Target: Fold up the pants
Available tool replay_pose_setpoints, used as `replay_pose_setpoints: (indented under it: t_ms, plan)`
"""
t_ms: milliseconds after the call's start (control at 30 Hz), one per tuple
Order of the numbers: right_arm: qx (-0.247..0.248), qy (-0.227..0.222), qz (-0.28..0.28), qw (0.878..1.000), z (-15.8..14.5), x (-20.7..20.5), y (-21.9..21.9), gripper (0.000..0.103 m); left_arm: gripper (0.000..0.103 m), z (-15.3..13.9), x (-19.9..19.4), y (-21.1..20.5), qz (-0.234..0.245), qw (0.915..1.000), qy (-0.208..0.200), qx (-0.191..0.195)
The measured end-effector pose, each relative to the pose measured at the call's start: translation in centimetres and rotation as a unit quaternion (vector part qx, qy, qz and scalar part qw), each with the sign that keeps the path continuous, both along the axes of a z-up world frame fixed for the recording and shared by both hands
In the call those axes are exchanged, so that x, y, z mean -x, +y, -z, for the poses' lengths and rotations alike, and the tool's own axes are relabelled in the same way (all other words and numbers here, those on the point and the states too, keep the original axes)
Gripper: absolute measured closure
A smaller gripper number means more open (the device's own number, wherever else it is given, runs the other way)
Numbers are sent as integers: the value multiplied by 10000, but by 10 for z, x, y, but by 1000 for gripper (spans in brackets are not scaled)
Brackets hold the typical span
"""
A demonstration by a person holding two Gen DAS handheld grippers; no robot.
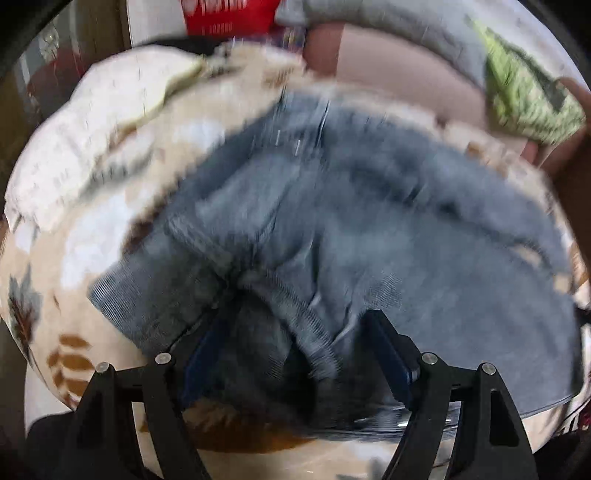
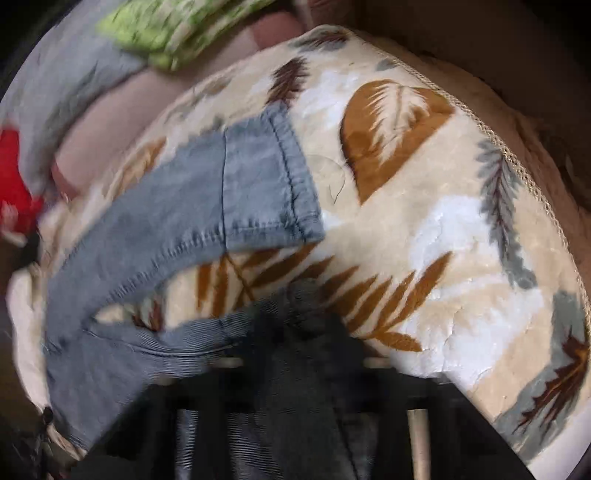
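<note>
Blue-grey denim pants (image 1: 369, 221) lie spread on a cream blanket with a leaf print (image 1: 92, 240). My left gripper (image 1: 295, 332) hangs over the near part of the pants with its jaws wide apart. A raised fold of denim sits between its fingers (image 1: 388, 343), and the pads do not press on it. In the right wrist view one pant leg (image 2: 184, 192) runs to a stitched hem (image 2: 295, 177) on the blanket (image 2: 443, 240). My right gripper (image 2: 299, 350) is blurred, and a dark bunch of the denim is pinched and lifted in it.
A green patterned cloth (image 1: 524, 96) (image 2: 177, 29), grey fabric (image 1: 406, 33) and a red item (image 1: 229, 14) lie beyond the pants. A white cloth (image 1: 92, 122) sits at the far left. The blanket's corded edge (image 2: 517, 155) curves along the right.
</note>
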State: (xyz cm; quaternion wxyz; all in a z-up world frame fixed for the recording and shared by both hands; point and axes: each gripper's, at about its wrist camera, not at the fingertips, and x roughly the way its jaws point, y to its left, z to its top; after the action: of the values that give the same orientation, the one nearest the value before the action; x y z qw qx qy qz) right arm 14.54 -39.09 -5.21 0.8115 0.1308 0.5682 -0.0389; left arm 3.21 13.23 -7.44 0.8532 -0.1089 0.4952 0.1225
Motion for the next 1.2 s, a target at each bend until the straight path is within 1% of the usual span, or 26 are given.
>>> replay_pose_setpoints:
  t_ms: [33, 67, 133, 167, 233, 267, 300, 333, 367, 433, 467, 567, 633, 733, 800, 833, 867, 900, 933, 967, 1000, 1033, 1067, 1100, 1167, 1200]
  plan:
    - [153, -90, -7, 9998, -5, 0, 3, 79, 22, 2, 3, -1, 64, 9998, -147, -88]
    - [476, -236, 19, 9986, -11, 0, 6, 80, 22, 1, 4, -3, 83, 9997, -187, -152]
    - [900, -142, 53, 9958, -6, -5, 7, 81, 22, 0, 1, -6, 78, 9997, -107, -205]
    - [933, 51, 20, 9956, 4, -9, 7, 80, 22, -1, 1, -6, 77, 9998, -75, -183]
    - [658, -27, 127, 9977, 5, -6, 0, 76, 22, -7, 1, -3, 94, 9999, -71, -84]
    - [480, -93, 223, 9986, 1, -3, -5, 62, 22, -12, 1, -1, 88, 9999, -122, -30]
    - [219, -177, 336, 9990, -3, 0, -12, 42, 22, -17, 0, 3, 67, 9998, -210, 24]
    - [92, -279, 427, 9987, -8, 3, -16, 38, 22, -25, -2, 8, 10, 9993, -374, 62]
    - [-22, -433, 483, 9979, -14, 3, -22, 37, 22, -32, -3, 10, -27, 9988, -479, 55]
    - [-159, -498, 530, 9972, -17, -2, -27, 37, 22, -47, -11, 18, -73, 9976, -682, 64]
    - [-373, -546, 575, 9962, -18, -8, -32, 37, 22, -51, -18, 20, -101, 9973, -729, 43]
    - [-625, -410, 655, 9950, -11, -30, -39, 37, 22, -60, -51, 31, -108, 9969, -774, 74]
    - [-827, -267, 736, 9935, 2, -43, -40, 37, 22, -56, -79, 41, -127, 9973, -654, 302]
    - [-992, -94, 797, 9918, 18, -49, -42, 37, 22, -45, -114, 60, -403, 9977, -378, 381]
    - [-923, -111, 751, 9928, 20, -51, -38, 37, 22, -39, -126, 69, -642, 9966, -326, 413]
    - [-854, -119, 665, 9940, 19, -52, -35, 37, 22, -35, -134, 73, -623, 9957, -323, 611]
    - [-817, -109, 617, 9947, 19, -54, -34, 38, 22, -32, -141, 75, -576, 9953, -293, 724]
    - [-774, -93, 565, 9954, 19, -56, -32, 38, 22, -29, -148, 75, -560, 9957, -226, 698]
    - [-758, -85, 546, 9956, 19, -56, -32, 38, 22, -27, -155, 76, -616, 9966, -163, 520]
    - [-744, -77, 533, 9958, 20, -58, -32, 39, 22, -23, -158, 77, -674, 9966, -119, 458]
    - [-722, -70, 517, 9960, 20, -59, -30, 40, 22, -18, -161, 79, -670, 9963, -33, 530]
    - [-695, -69, 486, 9964, 20, -61, -28, 43, 34, -13, -164, 79, -609, 9959, 72, 666]
    - [-644, -58, 438, 9969, 20, -62, -28, 53, 58, -9, -166, 79, -542, 9958, 130, 724]
    - [-524, -28, 398, 9978, 20, -64, -25, 68, 62, -6, -167, 78, -541, 9962, 222, 645]
    - [-320, 23, 353, 9989, 18, -67, -21, 83, 74, -5, -168, 79, -581, 9967, 225, 526]
    - [-131, -7, 278, 9995, 13, -67, -15, 86, 75, -5, -168, 79, -564, 9970, 213, 476]
